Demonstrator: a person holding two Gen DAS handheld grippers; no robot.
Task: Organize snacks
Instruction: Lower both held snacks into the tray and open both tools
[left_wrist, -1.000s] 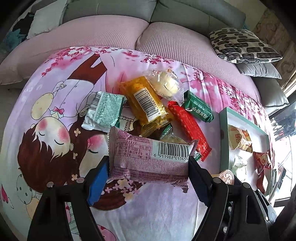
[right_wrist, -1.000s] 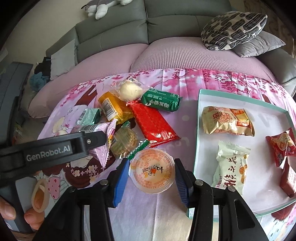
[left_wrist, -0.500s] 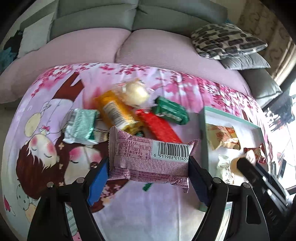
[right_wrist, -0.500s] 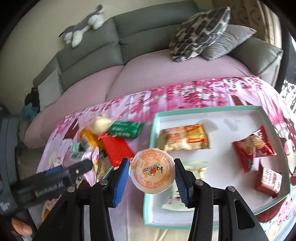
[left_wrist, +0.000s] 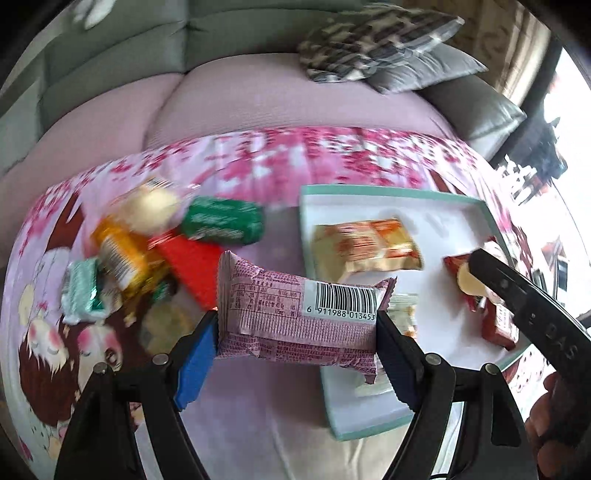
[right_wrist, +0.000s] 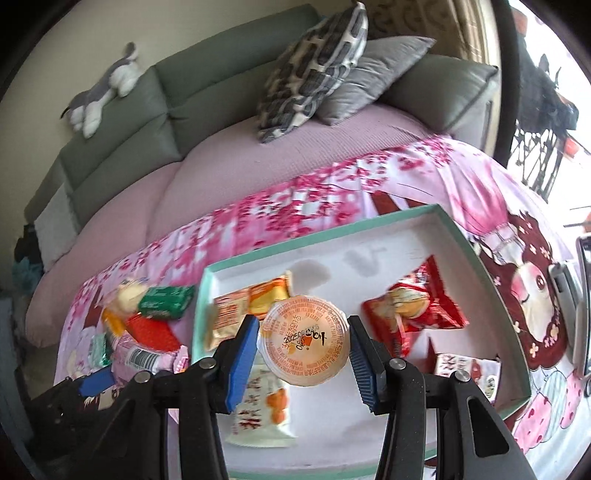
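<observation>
Left gripper (left_wrist: 295, 332): pink wafer pack (left_wrist: 299, 317) lies crosswise between its pads, barcode up, clamped at both ends, jaws fairly wide. Gripper angled steeply down, over the pink cloth (left_wrist: 258, 162) at the tray's (left_wrist: 369, 190) left edge. Loose snack pile (left_wrist: 166, 240) sits left of it, blurred.

Right gripper (right_wrist: 303, 349): jelly cup (right_wrist: 303, 341), foil lid towards camera, pinched between blue pads, jaws narrow. Tilted down above the tray (right_wrist: 332, 236), over packets lying inside.

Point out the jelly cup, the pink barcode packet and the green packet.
jelly cup (right_wrist: 303, 339), right wrist view, middle of its lid
pink barcode packet (left_wrist: 295, 317), left wrist view, middle of wrapper
green packet (left_wrist: 221, 220), left wrist view, middle of wrapper
</observation>
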